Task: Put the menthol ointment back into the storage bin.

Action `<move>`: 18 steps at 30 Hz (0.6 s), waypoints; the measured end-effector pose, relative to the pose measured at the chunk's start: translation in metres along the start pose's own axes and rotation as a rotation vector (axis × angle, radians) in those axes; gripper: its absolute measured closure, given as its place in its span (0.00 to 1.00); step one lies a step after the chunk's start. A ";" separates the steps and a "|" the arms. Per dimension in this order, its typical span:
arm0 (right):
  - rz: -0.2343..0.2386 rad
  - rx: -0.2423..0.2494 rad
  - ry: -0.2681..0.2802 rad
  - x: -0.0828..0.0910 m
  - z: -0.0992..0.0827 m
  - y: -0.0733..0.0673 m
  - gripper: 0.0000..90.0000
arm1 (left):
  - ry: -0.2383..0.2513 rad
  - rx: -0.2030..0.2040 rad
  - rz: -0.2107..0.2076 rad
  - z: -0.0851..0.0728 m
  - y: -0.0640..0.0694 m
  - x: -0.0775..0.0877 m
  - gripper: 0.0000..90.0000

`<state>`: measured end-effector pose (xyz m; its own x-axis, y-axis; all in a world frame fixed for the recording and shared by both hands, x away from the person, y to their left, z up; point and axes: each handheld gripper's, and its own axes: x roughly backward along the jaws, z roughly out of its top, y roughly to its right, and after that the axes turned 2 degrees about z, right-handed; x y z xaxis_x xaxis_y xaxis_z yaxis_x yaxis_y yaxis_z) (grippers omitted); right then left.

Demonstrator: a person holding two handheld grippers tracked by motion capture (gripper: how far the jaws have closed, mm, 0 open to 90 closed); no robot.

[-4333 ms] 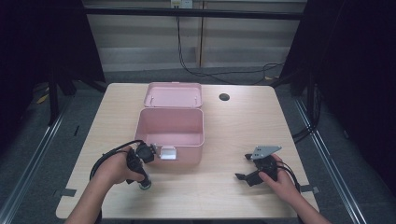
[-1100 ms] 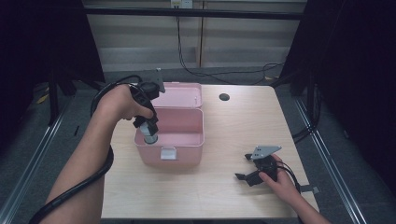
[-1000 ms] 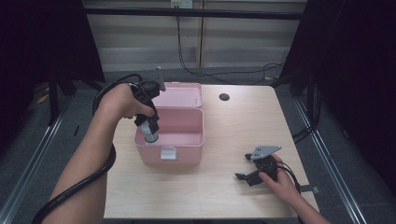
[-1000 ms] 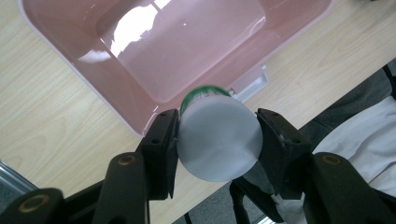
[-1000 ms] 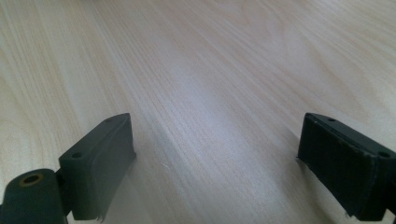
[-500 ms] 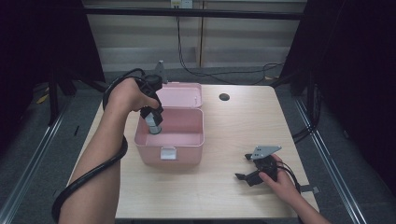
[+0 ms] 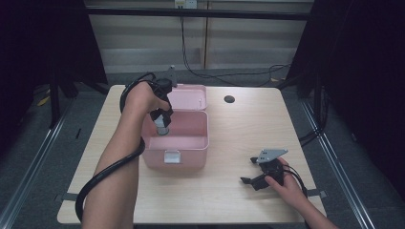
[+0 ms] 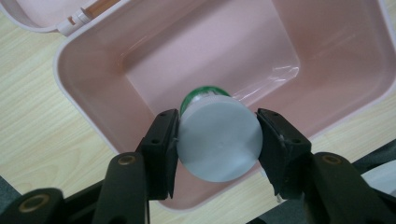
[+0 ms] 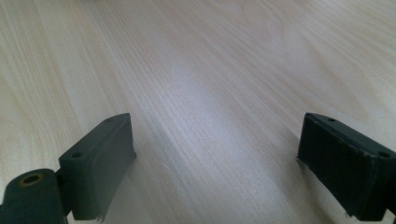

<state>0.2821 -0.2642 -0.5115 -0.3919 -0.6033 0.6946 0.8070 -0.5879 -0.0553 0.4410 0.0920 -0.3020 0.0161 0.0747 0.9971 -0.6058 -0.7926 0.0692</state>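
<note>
Gripping a small round bottle with a flat pale-grey cap and a band of green label just below it, the left gripper presses one black pad against each side of the cap and holds it over the open pink box, inside the line of its rim. The box is a rounded plastic case with smooth, glossy inner walls; its hinged lid lies flipped back flat on the table, and a pale latch sits on its near wall. The left gripper view looks straight down onto the cap and the box floor, while the high view gives the bottle from the side, upright and low in the far left corner. The right gripper rests near the table's right front edge, jaws spread wide with bare wood between them.
</note>
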 end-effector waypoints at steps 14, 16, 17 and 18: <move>0.001 0.001 0.001 0.000 0.000 0.000 0.11 | 0.019 0.051 0.009 0.015 -0.006 -0.022 0.56; 0.000 0.001 0.000 0.000 0.000 0.000 0.11 | 0.026 0.059 0.007 0.016 -0.007 -0.026 0.56; 0.001 0.001 0.000 0.000 0.000 0.000 0.11 | 0.029 0.070 0.010 0.017 -0.007 -0.028 0.56; 0.001 0.000 0.000 0.000 0.000 0.000 0.11 | 0.023 0.062 0.013 0.018 -0.008 -0.029 0.56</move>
<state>0.2821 -0.2642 -0.5115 -0.3914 -0.6036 0.6946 0.8072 -0.5876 -0.0558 0.4597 0.0858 -0.3311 -0.0098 0.0773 0.9970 -0.5557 -0.8293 0.0589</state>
